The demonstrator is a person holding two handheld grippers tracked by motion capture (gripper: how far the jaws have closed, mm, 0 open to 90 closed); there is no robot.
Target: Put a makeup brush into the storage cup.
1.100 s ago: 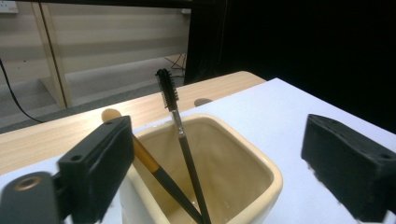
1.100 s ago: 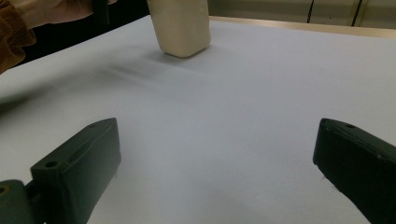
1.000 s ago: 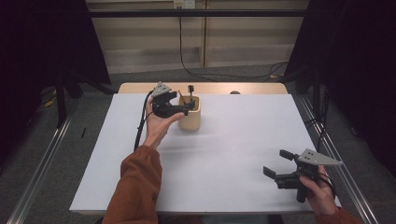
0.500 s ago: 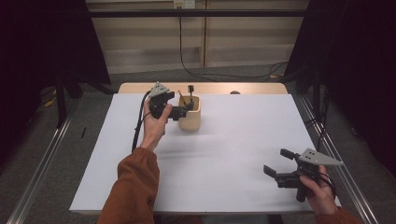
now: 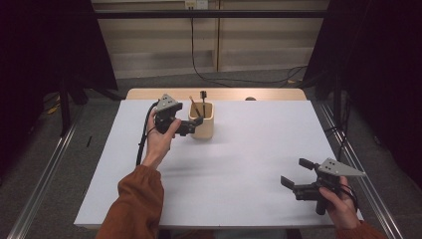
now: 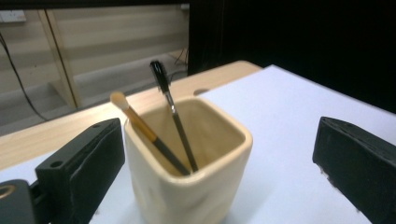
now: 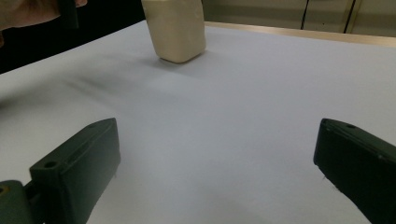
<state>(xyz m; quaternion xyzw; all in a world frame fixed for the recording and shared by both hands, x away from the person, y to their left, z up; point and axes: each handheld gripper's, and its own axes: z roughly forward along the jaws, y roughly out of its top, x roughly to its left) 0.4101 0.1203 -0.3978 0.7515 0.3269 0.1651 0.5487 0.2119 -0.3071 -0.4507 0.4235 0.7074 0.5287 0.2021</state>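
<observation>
A cream ceramic cup (image 5: pixel 204 124) stands upright at the back of the white table (image 5: pixel 249 149). It holds a tan-tipped brush (image 5: pixel 193 105) and a black-tipped brush (image 5: pixel 203 96). My left gripper (image 5: pixel 188 127) is open at the cup's left side. In the left gripper view the cup (image 6: pixel 187 182) sits between the spread jaws of this gripper (image 6: pixel 222 140), with both brushes (image 6: pixel 140 123) leaning inside. My right gripper (image 5: pixel 296 173) is open near the front right corner, holding nothing. In the right gripper view its jaws (image 7: pixel 219 140) stand wide over bare sheet, the cup (image 7: pixel 175 30) far ahead.
A strip of bare wood (image 5: pixel 224 93) runs along the table's back edge, with a small round hole (image 5: pixel 250 98). The left gripper's cable (image 5: pixel 144 139) hangs beside the wrist. Metal rails (image 5: pixel 358 164) flank the table, and dark curtains stand on both sides.
The left gripper has drawn back a little to the left and toward the person, away from the cup. The right gripper has barely shifted.
</observation>
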